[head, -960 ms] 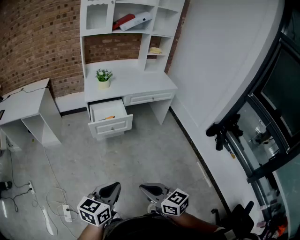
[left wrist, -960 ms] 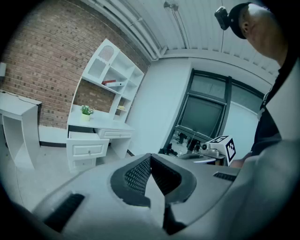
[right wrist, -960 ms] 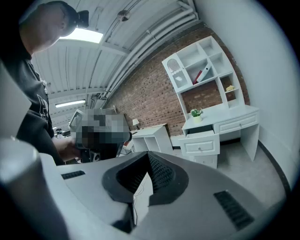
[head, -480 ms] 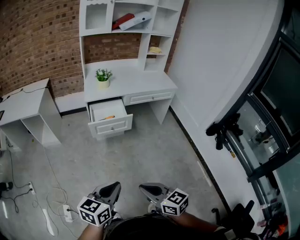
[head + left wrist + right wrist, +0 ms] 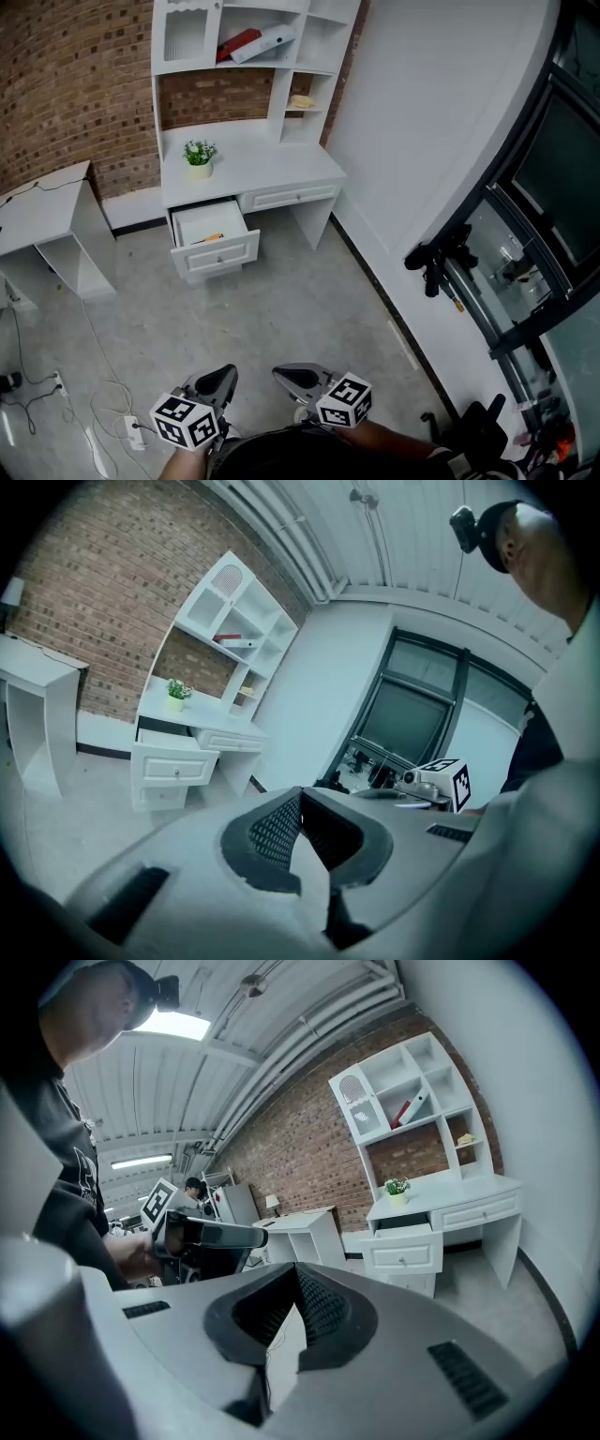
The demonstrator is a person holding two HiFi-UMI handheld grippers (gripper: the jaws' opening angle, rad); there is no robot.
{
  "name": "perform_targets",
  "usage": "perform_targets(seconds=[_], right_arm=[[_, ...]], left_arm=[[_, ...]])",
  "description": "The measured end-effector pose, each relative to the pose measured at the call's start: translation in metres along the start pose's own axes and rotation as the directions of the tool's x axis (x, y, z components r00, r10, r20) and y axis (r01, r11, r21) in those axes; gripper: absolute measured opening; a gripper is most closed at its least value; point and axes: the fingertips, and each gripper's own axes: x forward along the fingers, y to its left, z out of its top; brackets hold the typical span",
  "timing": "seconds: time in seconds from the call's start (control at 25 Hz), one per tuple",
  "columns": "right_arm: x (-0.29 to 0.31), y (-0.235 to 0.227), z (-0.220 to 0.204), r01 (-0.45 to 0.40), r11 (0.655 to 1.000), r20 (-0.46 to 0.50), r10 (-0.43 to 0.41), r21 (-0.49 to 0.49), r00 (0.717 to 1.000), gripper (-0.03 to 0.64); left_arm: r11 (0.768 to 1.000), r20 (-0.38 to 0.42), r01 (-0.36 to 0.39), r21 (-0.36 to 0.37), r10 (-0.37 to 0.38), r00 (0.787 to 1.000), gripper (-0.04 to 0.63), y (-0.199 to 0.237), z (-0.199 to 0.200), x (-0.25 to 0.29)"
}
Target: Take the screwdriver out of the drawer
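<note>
The screwdriver (image 5: 214,237) lay in the open drawer (image 5: 217,254) of the white desk (image 5: 272,169), upper left of centre in the head view. The left gripper (image 5: 225,373) and right gripper (image 5: 281,376) sat at the bottom edge, well apart from it, each claw closed on nothing.

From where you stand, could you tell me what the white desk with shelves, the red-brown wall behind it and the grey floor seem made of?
White desk with shelves: probably painted wood or board, matt white. Red-brown wall: bare brick, mortar lines visible. Grey floor: likely concrete, mottled.
</note>
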Motion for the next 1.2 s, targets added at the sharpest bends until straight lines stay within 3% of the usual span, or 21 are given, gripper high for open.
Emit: perform_targets(seconds=[0.16, 0.4, 0.92, 1.2], right_arm=[[0.014, 0.011, 0.001, -0.002, 1.0, -0.009, 0.002, -0.013, 1.0, 0.006], [0.035, 0.028, 0.001, 0.016, 1.0, -0.006, -0.016, -0.013, 1.0, 0.006], [0.07, 0.07, -0.005, 0.064, 0.998, -0.012, -0.064, 0.001, 0.998, 0.006], [0.087, 0.087, -0.004, 0.059, 0.998, -0.023, -0.059, -0.014, 0.998, 0.006]], left_arm=[[1.0, 0.005, -0.007, -0.002, 0.007, 1.0, 0.018, 0.014, 0.002, -0.013], [0.998, -0.003, -0.003, 0.069, 0.003, 1.0, 0.018, 0.028, 0.003, -0.033], [0.995, -0.045, 0.038, 0.087, -0.034, 0.998, 0.018, 0.058, -0.008, -0.08], [0.995, -0.03, 0.039, 0.087, -0.036, 0.999, 0.018, 0.071, -0.005, -0.099]])
